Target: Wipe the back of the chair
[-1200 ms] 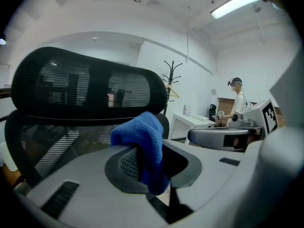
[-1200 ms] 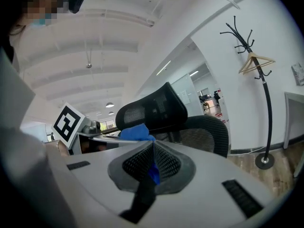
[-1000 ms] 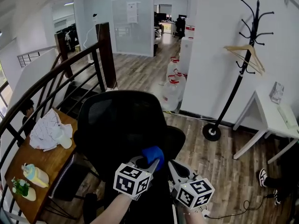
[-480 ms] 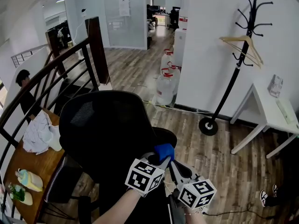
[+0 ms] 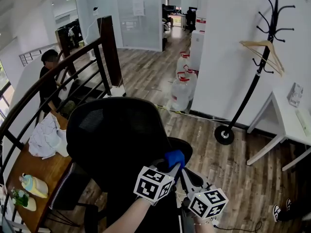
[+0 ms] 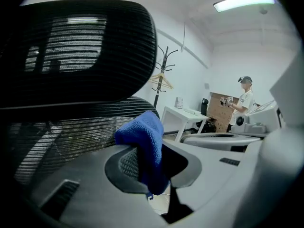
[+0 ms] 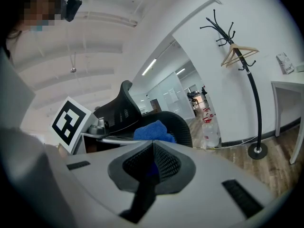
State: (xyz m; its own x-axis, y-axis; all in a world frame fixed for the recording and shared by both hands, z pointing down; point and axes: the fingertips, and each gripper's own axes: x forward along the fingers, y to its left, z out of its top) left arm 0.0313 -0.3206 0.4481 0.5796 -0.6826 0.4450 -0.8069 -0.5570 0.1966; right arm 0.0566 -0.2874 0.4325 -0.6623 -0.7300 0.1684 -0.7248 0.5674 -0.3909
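**Operator:** Report tool pose.

**Inspector:** The left gripper [image 5: 171, 168] extends forward from a forearm [image 5: 129, 216] that enters at the bottom edge, with its marker cube uppermost. Its jaws pinch a blue cloth [image 5: 174, 157], which hangs folded between the pads in the left gripper view. The right gripper [image 5: 186, 177] lies just beside it and lower, jaws pressed together with nothing gripped.

**Operator:** Position against the work surface?

**Inspector:** The cloth sits at the lower right edge of the chair back [image 5: 116, 140], near the seat [image 5: 181, 147]. Contact with the mesh cannot be confirmed.

**Operator:** Change from one second ago?

**Inspector:** The cloth then overlapped the lower right of the back and is now at that edge. A person [image 5: 47, 84] on the stairs stands higher against the railing [image 5: 73, 65].

**Operator:** Clearance?

**Inspector:** Left — railing and wooden table [image 5: 41, 171], both close. Right — open floor [image 5: 233, 164] up to the coat stand [image 5: 224, 135] and white table [image 5: 289, 118].
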